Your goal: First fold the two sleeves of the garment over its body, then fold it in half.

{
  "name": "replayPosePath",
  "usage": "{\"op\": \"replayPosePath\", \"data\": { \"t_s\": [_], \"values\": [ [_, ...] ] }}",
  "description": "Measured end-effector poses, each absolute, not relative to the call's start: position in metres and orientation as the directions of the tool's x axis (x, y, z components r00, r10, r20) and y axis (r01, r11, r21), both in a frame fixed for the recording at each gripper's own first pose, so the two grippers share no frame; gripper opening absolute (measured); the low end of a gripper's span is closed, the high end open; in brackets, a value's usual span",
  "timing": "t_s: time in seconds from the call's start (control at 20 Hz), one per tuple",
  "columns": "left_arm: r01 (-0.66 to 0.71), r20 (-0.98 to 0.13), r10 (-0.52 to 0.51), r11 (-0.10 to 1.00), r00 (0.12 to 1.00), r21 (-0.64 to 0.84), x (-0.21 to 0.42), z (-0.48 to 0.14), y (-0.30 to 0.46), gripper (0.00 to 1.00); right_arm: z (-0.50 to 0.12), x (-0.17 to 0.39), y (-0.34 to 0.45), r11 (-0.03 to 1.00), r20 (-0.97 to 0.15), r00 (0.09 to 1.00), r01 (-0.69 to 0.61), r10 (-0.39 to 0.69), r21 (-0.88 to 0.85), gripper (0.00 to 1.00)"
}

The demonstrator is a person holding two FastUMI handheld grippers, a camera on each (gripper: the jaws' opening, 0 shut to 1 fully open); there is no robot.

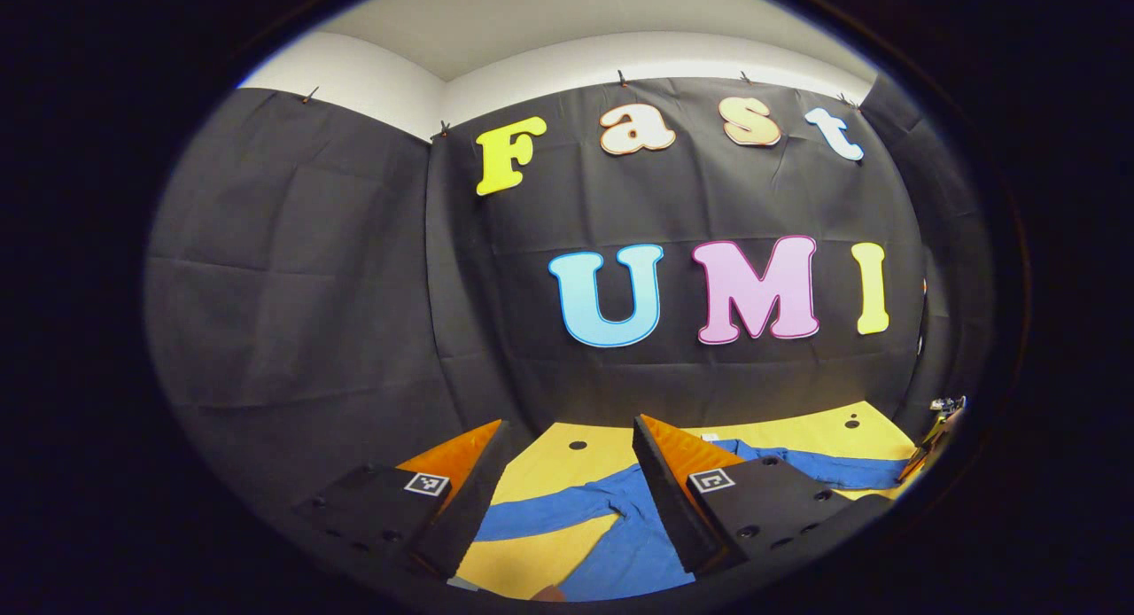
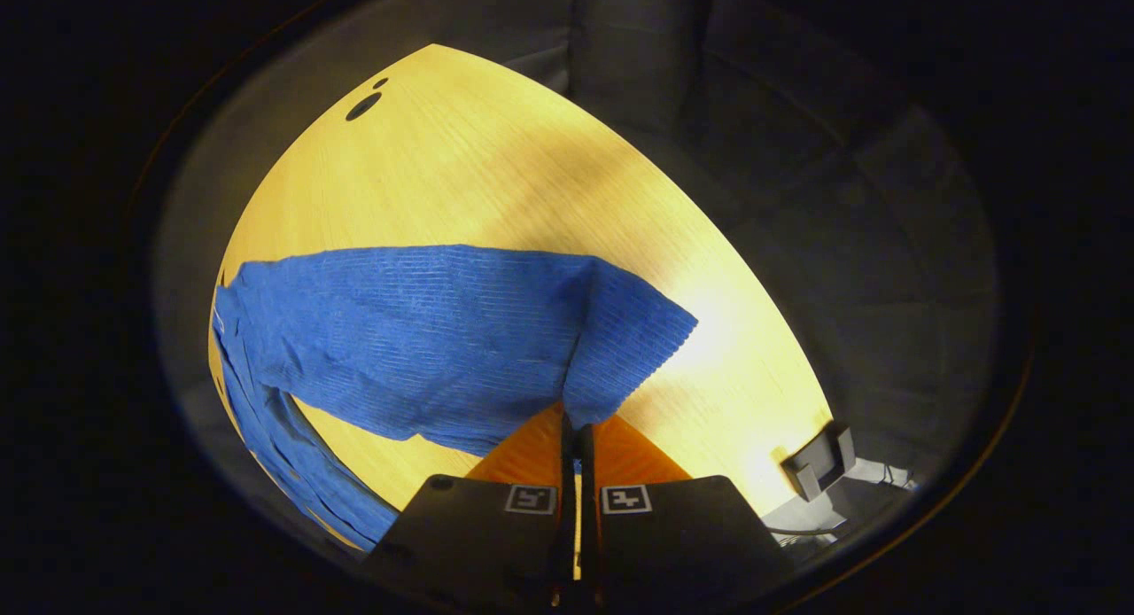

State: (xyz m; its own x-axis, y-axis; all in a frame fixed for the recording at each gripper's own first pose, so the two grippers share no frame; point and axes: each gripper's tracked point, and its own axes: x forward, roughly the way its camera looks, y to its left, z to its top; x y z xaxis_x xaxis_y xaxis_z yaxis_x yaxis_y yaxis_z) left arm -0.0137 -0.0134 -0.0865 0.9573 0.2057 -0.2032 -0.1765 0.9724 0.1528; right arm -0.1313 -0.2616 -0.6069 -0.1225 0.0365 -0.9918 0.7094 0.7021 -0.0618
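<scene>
The yellow wooden desk (image 2: 496, 181) carries the whole job, and the blue garment (image 2: 416, 331) lies spread across it. In the left gripper view the garment (image 1: 620, 544) rests on the near part of the desk (image 1: 797, 433), with one long strip of it (image 1: 824, 469) running off to the right and another reaching left; these look like the sleeves, laid out rather than folded over the body.

In the right gripper view the cloth is lifted off the desk toward the near side, sagging between the left edge and the grip. The right gripper (image 2: 574, 442) has its fingers pressed nearly together on a fold of that cloth, close to a ribbed end that hangs to the right (probably a cuff, though I cannot be sure).

The left gripper (image 1: 567, 491) hovers above the desk with fingers wide apart, holding nothing.

By my reading the task is early: a first sleeve fold is in hand, the second sleeve and the halving remain.
</scene>
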Motion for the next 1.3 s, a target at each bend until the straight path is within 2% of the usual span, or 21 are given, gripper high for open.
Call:
{"op": "replayPosePath", "data": {
  "t_s": [0.1, 0.15, 0.2, 0.5, 0.9, 1.1, 1.3],
  "values": [
    [-0.185, -0.204, 0.213, 0.971, 0.955, 0.149, -0.017, -0.086, -0.01, 0.81, -0.604, -0.135, -0.26, 0.731, -0.993, -0.113, 0.68, 0.037, -0.05, 0.05],
    [-0.187, -0.203, 0.215, 0.971, 0.955, 0.147, -0.019, -0.086, -0.009, 0.81, -0.604, -0.131, -0.258, 0.738, -0.995, -0.099, 0.673, 0.027, -0.047, 0.0],
    [-0.188, -0.2, 0.215, 0.971, 0.956, 0.145, -0.021, -0.084, -0.007, 0.81, -0.601, -0.127, -0.258, 0.744, -0.997, -0.075, 0.667, 0.017, -0.038, 0.02],
    [-0.155, -0.189, 0.176, 0.981, 0.966, 0.12, -0.026, -0.083, -0.006, 0.8, -0.562, -0.12, -0.237, 0.763, -0.999, 0.044, 0.645, 0.019, 0.043, 0.02],
    [-0.117, -0.152, 0.129, 0.99, 0.98, 0.081, -0.039, -0.075, 0.01, 0.81, -0.471, -0.075, -0.19, 0.869, -0.955, 0.288, 0.488, -0.072, 0.082, 0.02],
    [-0.12, -0.142, 0.131, 0.989, 0.981, 0.081, -0.048, -0.075, 0.022, 0.8, -0.427, -0.046, -0.141, 0.898, -0.921, 0.387, 0.421, -0.048, 0.13, 0.02],
    [-0.155, -0.126, 0.163, 0.985, 0.979, 0.071, -0.057, -0.073, 0.043, 0.81, -0.402, -0.03, -0.093, 0.928, -0.903, 0.43, 0.341, -0.01, 0.152, 0.02]
  ]
}}
